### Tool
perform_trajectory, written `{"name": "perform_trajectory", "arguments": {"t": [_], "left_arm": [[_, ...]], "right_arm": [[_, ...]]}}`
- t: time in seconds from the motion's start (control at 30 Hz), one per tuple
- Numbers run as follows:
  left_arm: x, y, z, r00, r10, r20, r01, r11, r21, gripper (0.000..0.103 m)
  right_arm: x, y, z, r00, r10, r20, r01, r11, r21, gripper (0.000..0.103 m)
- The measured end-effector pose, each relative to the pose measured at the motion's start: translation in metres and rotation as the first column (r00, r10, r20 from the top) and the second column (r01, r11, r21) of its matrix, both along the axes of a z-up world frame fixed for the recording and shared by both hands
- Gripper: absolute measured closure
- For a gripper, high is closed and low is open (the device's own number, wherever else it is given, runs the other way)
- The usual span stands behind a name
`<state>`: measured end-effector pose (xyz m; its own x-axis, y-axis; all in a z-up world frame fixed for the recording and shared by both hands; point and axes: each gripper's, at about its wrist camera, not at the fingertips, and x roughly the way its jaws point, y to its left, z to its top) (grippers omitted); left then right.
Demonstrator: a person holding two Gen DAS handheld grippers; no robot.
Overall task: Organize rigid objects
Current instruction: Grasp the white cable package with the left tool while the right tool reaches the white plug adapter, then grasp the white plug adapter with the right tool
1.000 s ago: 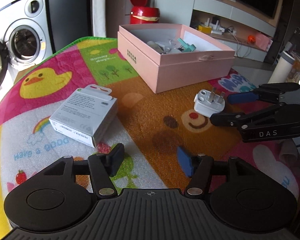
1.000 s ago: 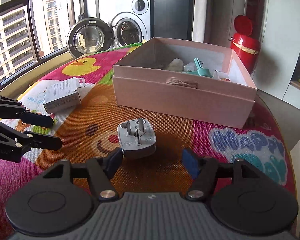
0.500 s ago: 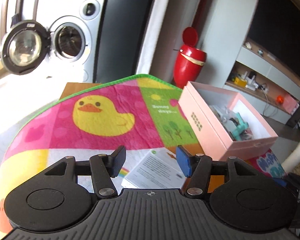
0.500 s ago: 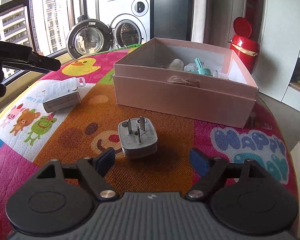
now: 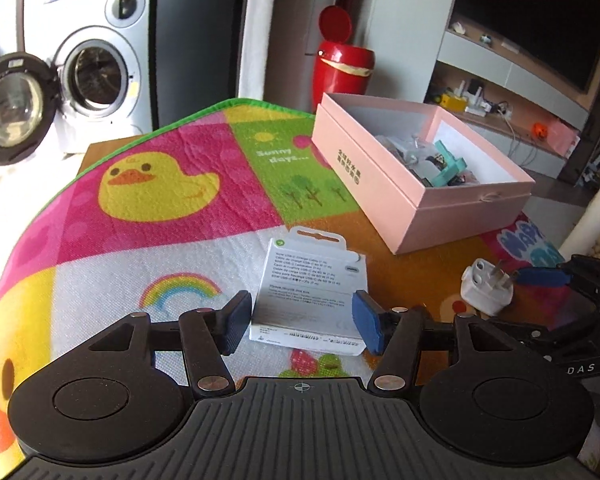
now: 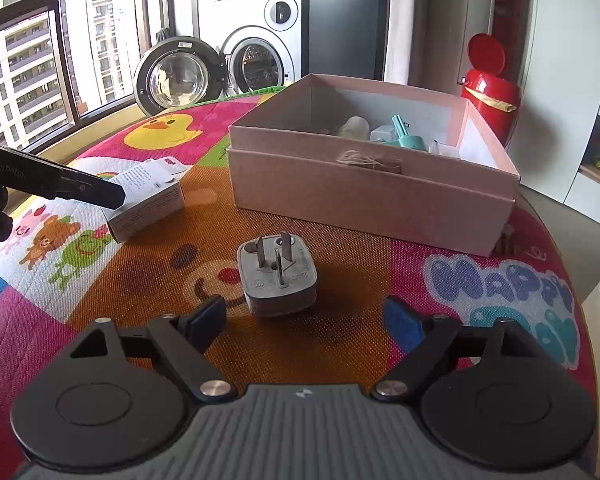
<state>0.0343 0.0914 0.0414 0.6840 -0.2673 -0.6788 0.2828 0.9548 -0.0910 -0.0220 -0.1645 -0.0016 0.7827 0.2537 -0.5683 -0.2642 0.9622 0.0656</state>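
A small white printed box lies on the colourful play mat. My left gripper straddles the box's near end, a pad against each long side. From the right wrist view, one of the left gripper's fingers lies across the box. A grey-white plug rests prongs up just beyond the tips of my right gripper. Its jaws are opening, and no pad touches the plug. Behind stands an open pink box holding several small items.
The pink box takes up the mat's far right. Beyond the mat's rounded edge are a washing machine with its door swung open, a red bin and a white cylinder. Windows run along the left.
My left gripper swung up and away from the plug, then came down around the white box, which shifted slightly. The right gripper's jaws widened while the plug stayed put.
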Motion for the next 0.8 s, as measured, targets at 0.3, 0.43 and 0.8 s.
{"name": "perform_trajectory", "arguments": {"t": [0.3,0.43,0.8], "left_arm": [[-0.005,-0.035,-0.002,0.997,-0.072,0.028,0.068,0.990,0.124,0.042],[-0.008,-0.043,-0.008,0.995,-0.093,0.049,0.085,0.987,0.139,0.032],[-0.007,-0.021,0.003,0.988,0.068,0.138,-0.072,0.997,0.024,0.031]], "right_arm": [[0.000,-0.001,0.000,1.000,-0.002,-0.001,0.002,1.000,0.000,0.016],[0.001,-0.001,-0.001,1.000,-0.005,-0.002,0.005,1.000,0.001,0.015],[0.001,-0.001,-0.001,1.000,-0.002,-0.004,0.002,1.000,0.002,0.013]]}}
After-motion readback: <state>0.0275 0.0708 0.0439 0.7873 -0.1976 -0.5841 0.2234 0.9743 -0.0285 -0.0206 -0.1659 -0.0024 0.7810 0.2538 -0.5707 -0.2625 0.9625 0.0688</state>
